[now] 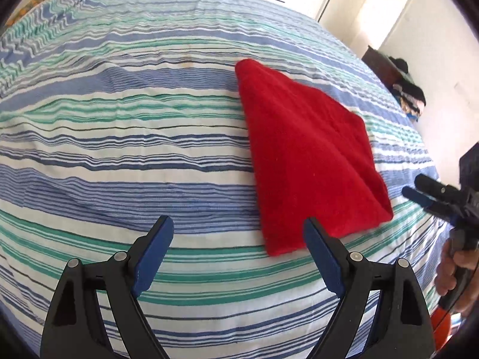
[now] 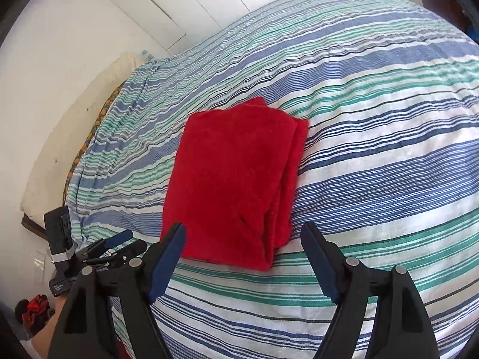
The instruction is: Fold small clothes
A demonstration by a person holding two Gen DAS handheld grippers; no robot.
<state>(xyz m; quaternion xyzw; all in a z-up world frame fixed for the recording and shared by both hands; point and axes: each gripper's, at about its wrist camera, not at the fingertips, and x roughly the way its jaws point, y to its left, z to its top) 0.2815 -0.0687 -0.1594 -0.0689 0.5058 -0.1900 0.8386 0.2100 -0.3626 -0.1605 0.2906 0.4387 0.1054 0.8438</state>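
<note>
A red cloth [image 1: 308, 155] lies folded into a flat rectangle on the striped bedspread [image 1: 134, 137]. In the right wrist view the red cloth [image 2: 236, 185] shows layered folded edges along its right side. My left gripper [image 1: 239, 230] is open and empty, just short of the cloth's near corner. My right gripper [image 2: 242, 236] is open and empty, with its jaws wide at the cloth's near edge. The right gripper also shows at the right edge of the left wrist view [image 1: 419, 188], and the left gripper at the lower left of the right wrist view [image 2: 128, 240].
The bed has blue, green and white stripes and fills both views. White wardrobe doors [image 2: 191, 9] stand behind it. A dark shelf with piled clothes [image 1: 404, 86] stands by the far wall. Red and black fabric [image 2: 34, 314] lies on the floor at lower left.
</note>
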